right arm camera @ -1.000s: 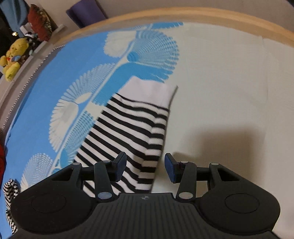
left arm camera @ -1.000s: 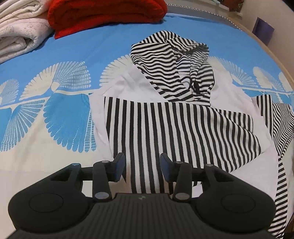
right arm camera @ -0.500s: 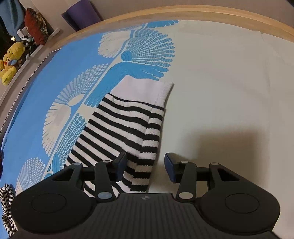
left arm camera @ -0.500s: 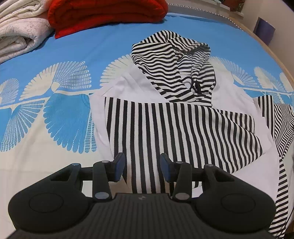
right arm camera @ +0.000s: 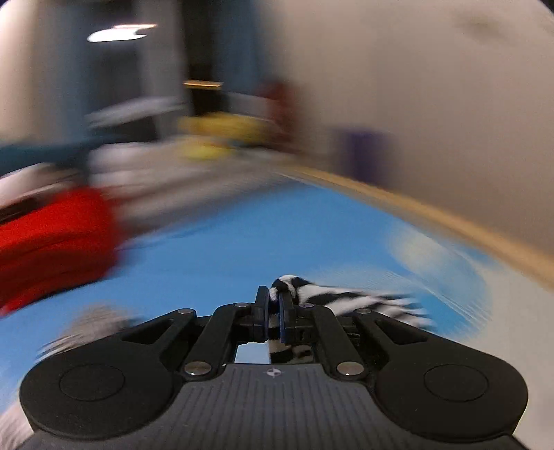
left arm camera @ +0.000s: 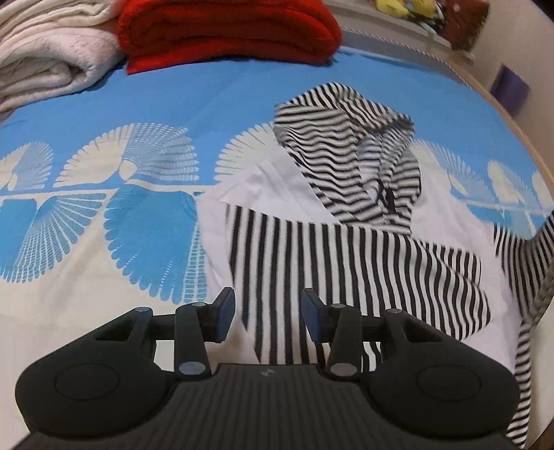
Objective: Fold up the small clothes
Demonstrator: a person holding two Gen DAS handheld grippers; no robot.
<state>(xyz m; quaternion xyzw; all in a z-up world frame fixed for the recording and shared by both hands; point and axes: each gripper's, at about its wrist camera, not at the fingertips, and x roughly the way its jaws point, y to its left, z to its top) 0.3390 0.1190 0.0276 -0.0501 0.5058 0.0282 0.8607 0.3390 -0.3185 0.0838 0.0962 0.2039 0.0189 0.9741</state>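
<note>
Right claw (right arm camera: 273, 313) is pressed together on a fold of striped sleeve (right arm camera: 346, 301), the black-and-white cloth bunched between its pads at the lower centre of the right wrist view and trailing off to the right. That view is heavily blurred: behind the claw lie the blue bed cover (right arm camera: 225, 249), a red smear at the left edge that is the red blanket (right arm camera: 52, 249), a yellow shape near the upper centre too smeared to name, and a wooden bed edge (right arm camera: 450, 221) running down the right side.

Only the left wrist view shows the whole hoodie (left arm camera: 346, 225). It lies flat on the bed cover (left arm camera: 155, 104) in the middle and right of the frame, striped hood at the upper centre, white shoulders just below it, and one striped sleeve folded across the body. At the right edge of the frame another striped sleeve (left arm camera: 529, 256) rises off the bed, blurred. The left claw (left arm camera: 266, 308) sits at the lower centre with its pads spread apart, holding nothing, above the lower hem of the hoodie. At the upper left of this view the red blanket (left arm camera: 225, 31) lies folded beside a cream blanket (left arm camera: 45, 65), the two touching. The right claw itself is not visible in this view.
</note>
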